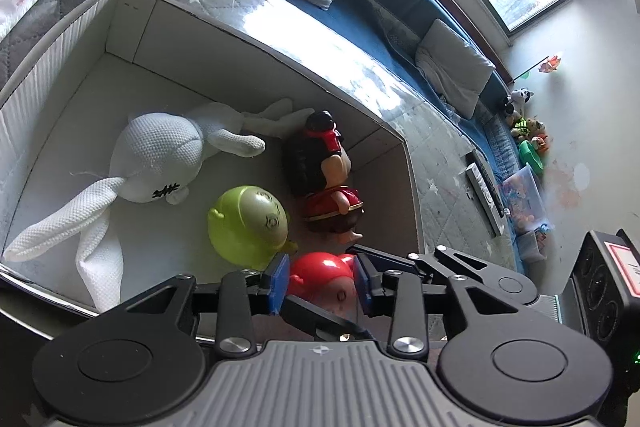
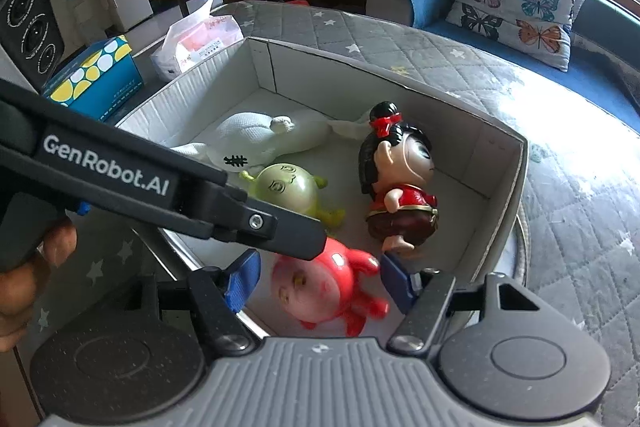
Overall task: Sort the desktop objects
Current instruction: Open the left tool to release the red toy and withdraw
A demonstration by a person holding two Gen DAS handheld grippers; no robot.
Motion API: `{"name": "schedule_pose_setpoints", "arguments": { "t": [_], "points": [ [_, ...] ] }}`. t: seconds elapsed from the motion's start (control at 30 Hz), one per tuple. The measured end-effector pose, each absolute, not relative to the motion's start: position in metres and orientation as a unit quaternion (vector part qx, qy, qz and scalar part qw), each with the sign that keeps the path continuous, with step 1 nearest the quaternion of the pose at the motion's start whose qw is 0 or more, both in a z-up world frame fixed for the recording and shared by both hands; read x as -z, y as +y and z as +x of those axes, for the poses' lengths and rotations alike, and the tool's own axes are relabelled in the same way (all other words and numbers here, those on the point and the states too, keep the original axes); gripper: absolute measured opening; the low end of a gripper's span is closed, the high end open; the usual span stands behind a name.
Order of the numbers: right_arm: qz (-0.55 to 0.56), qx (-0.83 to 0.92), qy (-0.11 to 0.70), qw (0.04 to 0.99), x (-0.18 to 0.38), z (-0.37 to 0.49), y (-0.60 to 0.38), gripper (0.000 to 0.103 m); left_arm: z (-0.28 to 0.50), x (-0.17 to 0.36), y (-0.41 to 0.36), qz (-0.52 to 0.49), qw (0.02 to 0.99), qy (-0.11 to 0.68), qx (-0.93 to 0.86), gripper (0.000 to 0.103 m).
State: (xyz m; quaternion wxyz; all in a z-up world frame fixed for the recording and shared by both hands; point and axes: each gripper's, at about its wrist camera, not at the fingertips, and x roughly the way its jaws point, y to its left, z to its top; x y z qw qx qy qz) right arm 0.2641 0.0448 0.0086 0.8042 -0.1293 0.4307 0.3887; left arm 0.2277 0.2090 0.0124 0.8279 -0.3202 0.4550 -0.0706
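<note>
A white cardboard box (image 1: 132, 23) (image 2: 500, 163) holds a white plush toy (image 1: 160, 155) (image 2: 256, 139), a green round figure (image 1: 250, 227) (image 2: 288, 189) and a black-haired doll in red (image 1: 324, 171) (image 2: 400, 183). A red and pink figure (image 1: 324, 277) (image 2: 324, 287) lies at the box's near end. My left gripper (image 1: 322, 281) has its blue pads either side of it, apart, not clearly pressing. My right gripper (image 2: 320, 283) is open around the same figure. The left gripper's black arm (image 2: 160, 187) crosses the right wrist view above the figure.
The box sits on a grey quilted star-pattern surface (image 2: 560, 227). A tissue pack (image 2: 200, 43) and a blue patterned box (image 2: 96, 79) lie beyond it. A butterfly pillow (image 2: 516, 3) rests on a blue sofa. Remotes (image 1: 486, 191) lie to the right.
</note>
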Motion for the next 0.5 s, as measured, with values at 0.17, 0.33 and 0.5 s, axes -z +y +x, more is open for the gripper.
{"name": "schedule_pose_setpoints", "arguments": {
  "t": [0.17,0.33,0.5],
  "points": [
    [-0.125,-0.393,0.423,0.807,-0.012,0.261,0.041,0.068,0.223,-0.018,0.207,-0.314,0.835,0.447,0.072,0.037],
    [-0.105,-0.399,0.395,0.821,-0.026,0.251,0.022,0.069,0.213,-0.031,0.197,-0.296,0.849,0.430,0.079,0.037],
    [-0.097,-0.398,0.363,0.837,-0.038,0.234,-0.001,0.076,0.197,-0.045,0.185,-0.282,0.863,0.411,0.087,0.037]
  ]
}}
